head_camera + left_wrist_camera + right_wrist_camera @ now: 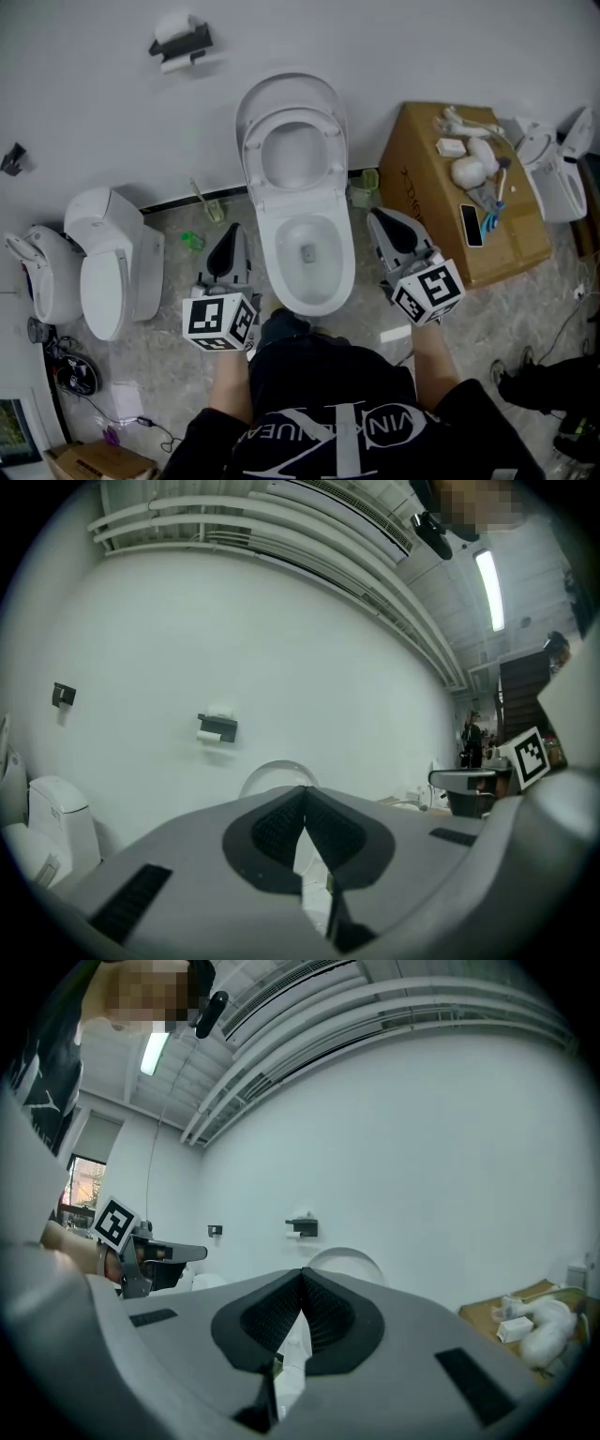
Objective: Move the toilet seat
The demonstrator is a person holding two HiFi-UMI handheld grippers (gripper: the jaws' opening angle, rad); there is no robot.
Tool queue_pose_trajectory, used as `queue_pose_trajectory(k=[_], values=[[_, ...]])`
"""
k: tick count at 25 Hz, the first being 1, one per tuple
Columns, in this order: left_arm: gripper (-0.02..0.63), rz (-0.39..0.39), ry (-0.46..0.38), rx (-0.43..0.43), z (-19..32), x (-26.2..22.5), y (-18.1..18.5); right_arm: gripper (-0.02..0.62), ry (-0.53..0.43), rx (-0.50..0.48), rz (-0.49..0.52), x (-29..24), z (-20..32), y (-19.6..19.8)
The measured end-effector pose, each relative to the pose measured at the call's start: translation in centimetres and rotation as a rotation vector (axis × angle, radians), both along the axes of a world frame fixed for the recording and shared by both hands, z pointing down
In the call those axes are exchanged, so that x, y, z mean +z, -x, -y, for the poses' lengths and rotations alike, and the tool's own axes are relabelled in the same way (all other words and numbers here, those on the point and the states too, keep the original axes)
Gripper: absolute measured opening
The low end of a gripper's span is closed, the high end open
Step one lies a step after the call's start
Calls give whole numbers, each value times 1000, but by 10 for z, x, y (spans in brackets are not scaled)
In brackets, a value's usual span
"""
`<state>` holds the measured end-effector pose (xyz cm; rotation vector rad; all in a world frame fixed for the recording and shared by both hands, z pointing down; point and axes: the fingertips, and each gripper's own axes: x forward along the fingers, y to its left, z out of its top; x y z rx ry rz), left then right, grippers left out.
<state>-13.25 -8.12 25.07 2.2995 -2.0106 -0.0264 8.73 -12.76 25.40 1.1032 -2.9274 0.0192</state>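
The white toilet (307, 248) stands against the wall in the head view. Its seat ring (292, 150) and lid (291, 86) are both raised and lean back on the wall. My left gripper (228, 236) hovers left of the bowl, shut and empty. Right of the bowl, my right gripper (380, 217) is shut too, with nothing in it. In the left gripper view the pads of my left gripper (304, 797) meet, with the raised lid (272, 771) behind them. The right gripper view shows my right gripper (302, 1277) closed before the lid (354, 1260).
A cardboard box (427, 178) with a phone (472, 225) and small items stands right of the toilet. A second toilet (108, 267) sits at the left and another (553, 169) at far right. A paper holder (180, 42) hangs on the wall. A green brush holder (214, 208) stands on the floor.
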Motion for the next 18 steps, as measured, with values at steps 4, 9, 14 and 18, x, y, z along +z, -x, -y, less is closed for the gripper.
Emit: queue_pose_trajectory(k=[4,9,14,18], values=[[4,-7,2,0,1,1,-2,8,0,-5,-9,1,-1,-1],[4,-7,14,10,2,4,-6,8,4,-27,-25,5,-5,3],[4,-3,19,10,2,4,-4,8,8,-44,-28,8,-8,7],[4,-4,26,15,3,5,-4,8,15,-49,-26,9,-9,8]])
